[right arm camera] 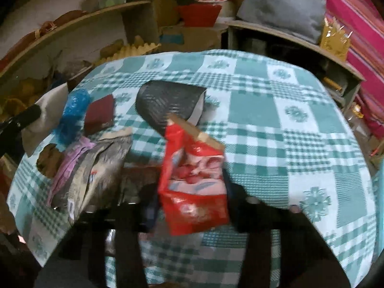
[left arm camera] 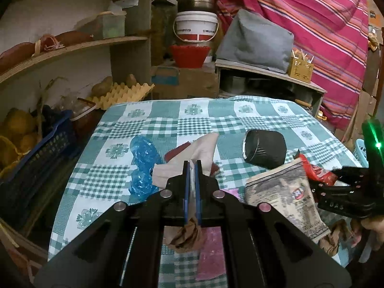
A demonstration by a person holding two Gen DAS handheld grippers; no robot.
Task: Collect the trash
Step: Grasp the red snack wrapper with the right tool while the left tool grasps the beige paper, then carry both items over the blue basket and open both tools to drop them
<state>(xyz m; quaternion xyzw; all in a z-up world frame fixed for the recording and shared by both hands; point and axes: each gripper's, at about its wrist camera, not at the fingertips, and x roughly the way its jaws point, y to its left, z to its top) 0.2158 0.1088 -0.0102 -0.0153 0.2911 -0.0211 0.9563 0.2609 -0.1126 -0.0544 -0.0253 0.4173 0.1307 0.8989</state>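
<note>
Checked tablecloth (left arm camera: 252, 120) strewn with wrappers: left gripper (left arm camera: 192, 165) pinched tight on beige paper (left arm camera: 201, 148), right gripper (right arm camera: 192, 168) apparently clamping red snack bag (right arm camera: 192, 187), lifted clear for binning.

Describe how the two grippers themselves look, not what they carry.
The left gripper is matte black with blue finger pads and four round silver pins on angled linkage arms. The right gripper is also black, with embossed lettering on its side and a green light on its body. No cables or sleeves show.

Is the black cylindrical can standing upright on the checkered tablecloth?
No, the black cylindrical can lies on its side on the green-white checkered tablecloth.
</note>
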